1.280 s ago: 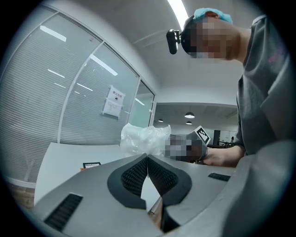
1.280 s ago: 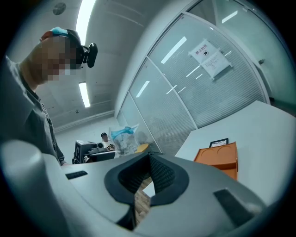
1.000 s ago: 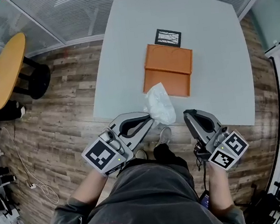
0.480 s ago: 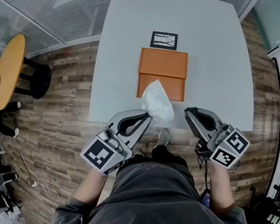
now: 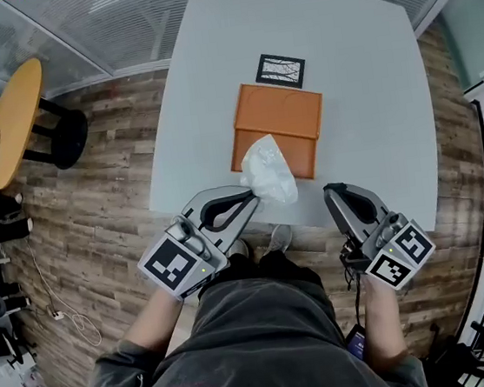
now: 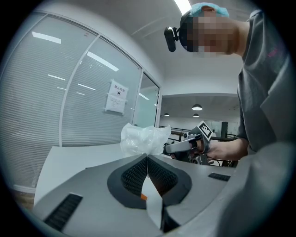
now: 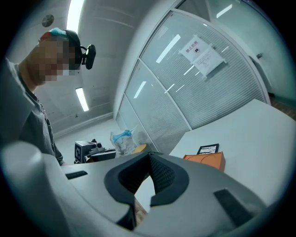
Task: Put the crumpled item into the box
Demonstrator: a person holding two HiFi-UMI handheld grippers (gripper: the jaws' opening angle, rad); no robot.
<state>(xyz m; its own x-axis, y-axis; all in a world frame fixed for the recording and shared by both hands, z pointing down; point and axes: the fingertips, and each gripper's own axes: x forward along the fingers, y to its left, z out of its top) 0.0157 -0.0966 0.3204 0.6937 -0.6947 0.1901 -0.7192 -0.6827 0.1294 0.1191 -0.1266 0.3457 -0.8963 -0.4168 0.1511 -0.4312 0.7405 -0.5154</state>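
Observation:
My left gripper (image 5: 252, 198) is shut on a crumpled clear plastic bag (image 5: 267, 172), held in the air over the near edge of the white table (image 5: 369, 85). In the left gripper view the crumpled plastic bag (image 6: 142, 139) sticks up from the closed jaws. An orange box (image 5: 276, 130) lies flat on the table just beyond the bag. My right gripper (image 5: 332, 191) hangs off the table's near edge, jaws shut with nothing between them. In the right gripper view the orange box (image 7: 206, 159) sits ahead on the table, and the bag (image 7: 121, 141) shows at the left.
A small black-framed marker card (image 5: 280, 70) lies behind the box. A round wooden side table (image 5: 10, 118) stands at the far left on the wood floor (image 5: 97, 223). Glass partition walls (image 5: 116, 24) run behind the table.
My left gripper has carried the bag up and toward the table, so the bag now overlaps the box's near edge. The right gripper has barely moved.

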